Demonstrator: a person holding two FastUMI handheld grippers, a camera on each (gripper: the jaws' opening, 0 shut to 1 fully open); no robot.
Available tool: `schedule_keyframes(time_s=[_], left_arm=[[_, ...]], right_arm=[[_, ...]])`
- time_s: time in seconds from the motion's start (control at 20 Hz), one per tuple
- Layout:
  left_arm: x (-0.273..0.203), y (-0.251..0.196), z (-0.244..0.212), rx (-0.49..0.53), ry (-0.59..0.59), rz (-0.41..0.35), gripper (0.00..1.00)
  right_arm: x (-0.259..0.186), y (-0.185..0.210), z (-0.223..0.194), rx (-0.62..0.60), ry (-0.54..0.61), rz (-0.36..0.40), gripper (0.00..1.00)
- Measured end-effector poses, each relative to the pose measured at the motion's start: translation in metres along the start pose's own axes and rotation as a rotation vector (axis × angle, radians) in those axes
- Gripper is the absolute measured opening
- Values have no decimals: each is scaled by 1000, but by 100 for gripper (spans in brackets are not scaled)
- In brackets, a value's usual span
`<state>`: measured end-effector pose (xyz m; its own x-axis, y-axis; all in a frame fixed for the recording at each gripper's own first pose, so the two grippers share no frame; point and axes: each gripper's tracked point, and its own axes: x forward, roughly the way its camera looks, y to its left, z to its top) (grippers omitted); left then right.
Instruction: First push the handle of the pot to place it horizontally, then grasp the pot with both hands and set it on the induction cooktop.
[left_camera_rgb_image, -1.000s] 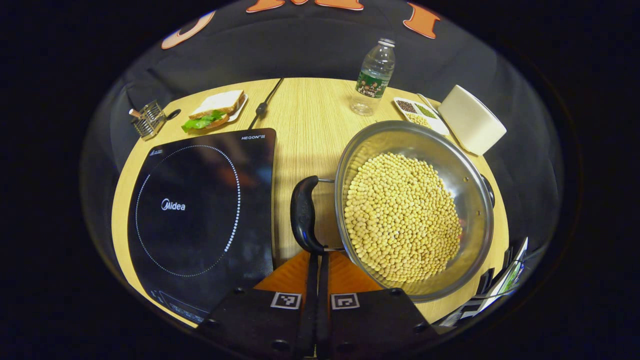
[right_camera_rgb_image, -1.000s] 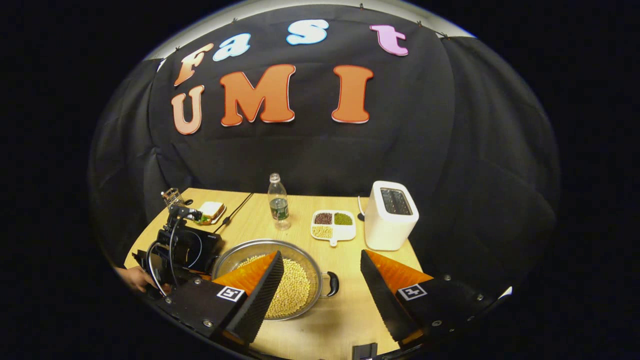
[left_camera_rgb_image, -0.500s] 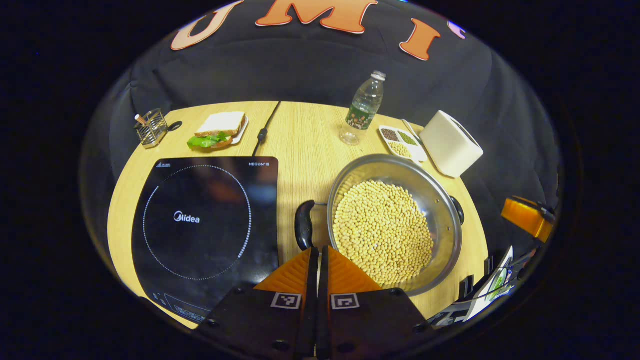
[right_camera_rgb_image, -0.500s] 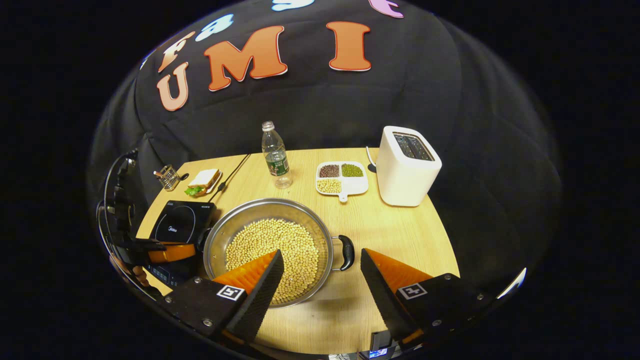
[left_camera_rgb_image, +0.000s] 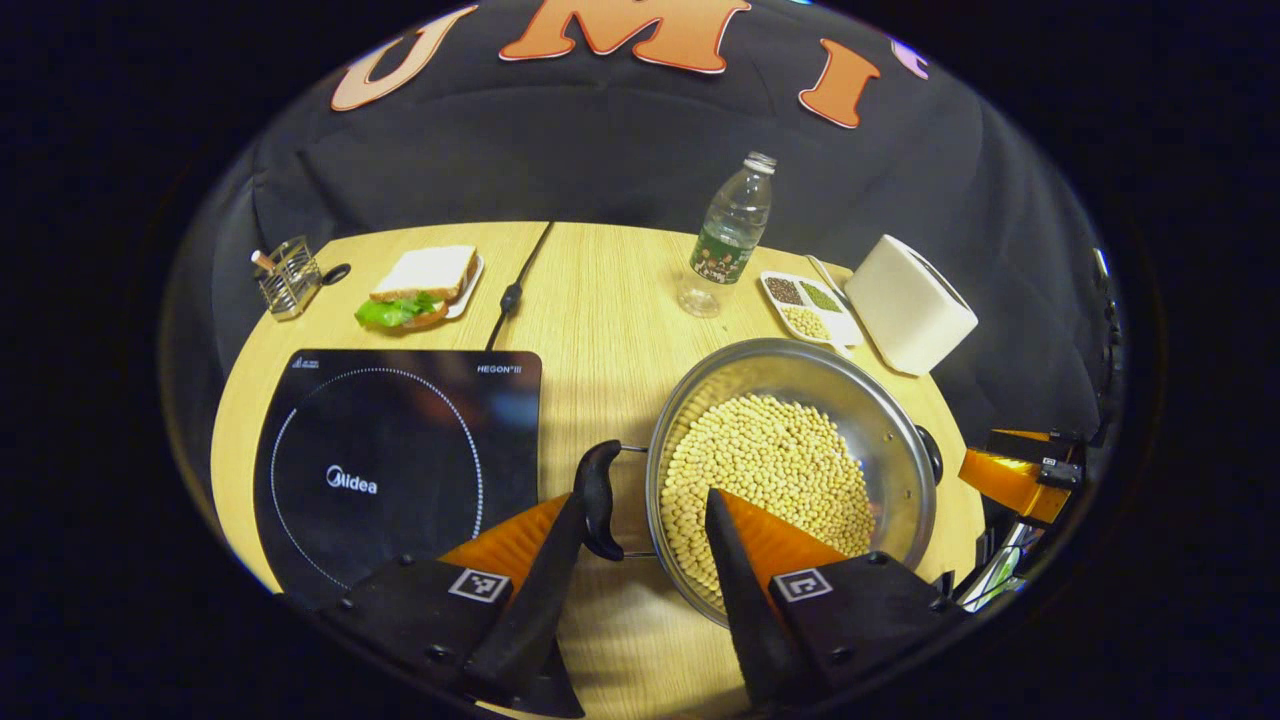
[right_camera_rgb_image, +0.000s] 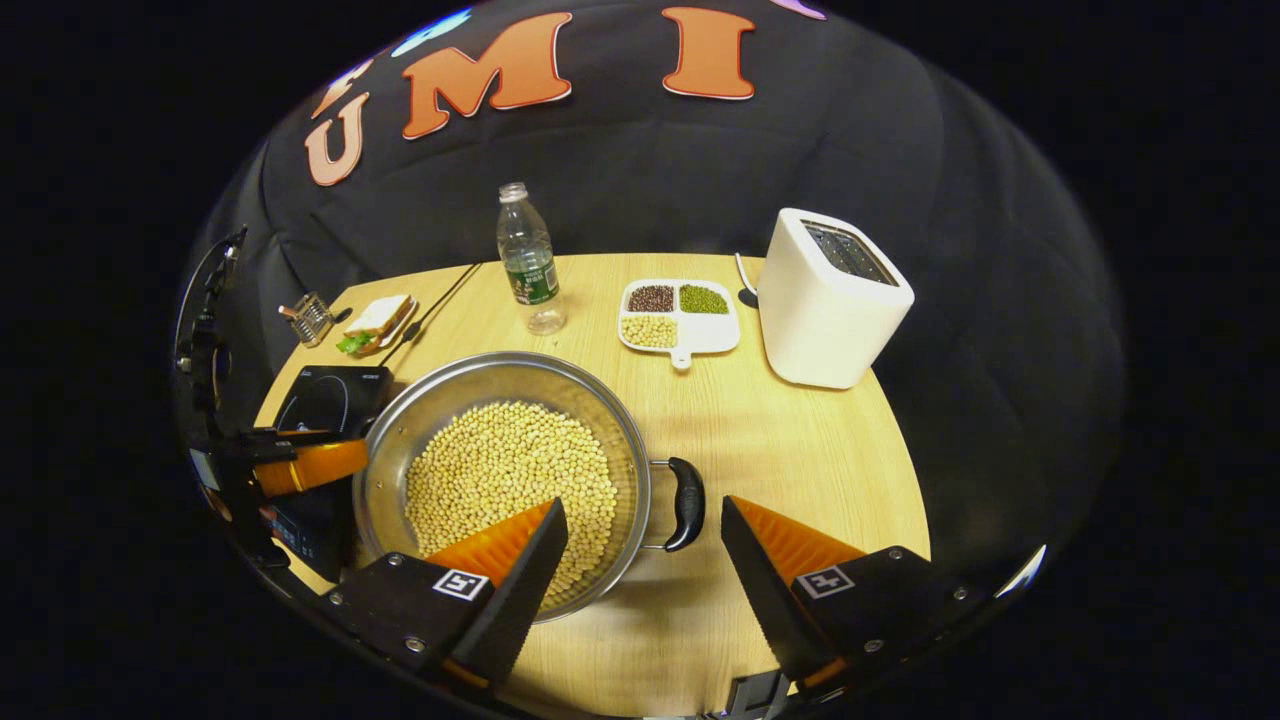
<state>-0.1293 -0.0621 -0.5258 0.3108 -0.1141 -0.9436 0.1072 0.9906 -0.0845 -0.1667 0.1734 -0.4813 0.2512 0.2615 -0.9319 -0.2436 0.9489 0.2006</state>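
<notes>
Now left gripper (left_camera_rgb_image: 640, 510) jaws wide apart, empty, straddling pot's black handle (left_camera_rgb_image: 598, 499) at lower centre of frame; contact unclear. Right gripper (right_camera_rgb_image: 645, 525) jaws equally spread, empty, other handle (right_camera_rgb_image: 686, 503) between them. Pot (left_camera_rgb_image: 905, 450) of beans on tabletop (left_camera_rgb_image: 600, 300), just right of induction cooktop (left_camera_rgb_image: 390, 460). Bottle (right_camera_rgb_image: 527, 258), toaster (right_camera_rgb_image: 830, 300) farther back.

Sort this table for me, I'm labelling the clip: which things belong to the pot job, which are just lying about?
Job: pot of soybeans, its side handles, induction cooktop, left gripper, right gripper.

Lying about: water bottle, toaster, divided bean dish, sandwich, wire holder.
</notes>
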Motion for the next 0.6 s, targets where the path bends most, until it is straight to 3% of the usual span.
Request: schedule_keyframes(time_s=[0.15, 0.25, 0.6], left_arm=[[7, 8, 9, 36, -13, 44, 83], [11, 13, 13, 33, -30, 59, 91], [39, -2, 3, -4, 23, -16, 93]], right_arm=[[17, -3, -5, 1, 32, -15, 96], [23, -7, -6, 5, 44, -21, 96], [42, -9, -17, -5, 96, -30, 96]])
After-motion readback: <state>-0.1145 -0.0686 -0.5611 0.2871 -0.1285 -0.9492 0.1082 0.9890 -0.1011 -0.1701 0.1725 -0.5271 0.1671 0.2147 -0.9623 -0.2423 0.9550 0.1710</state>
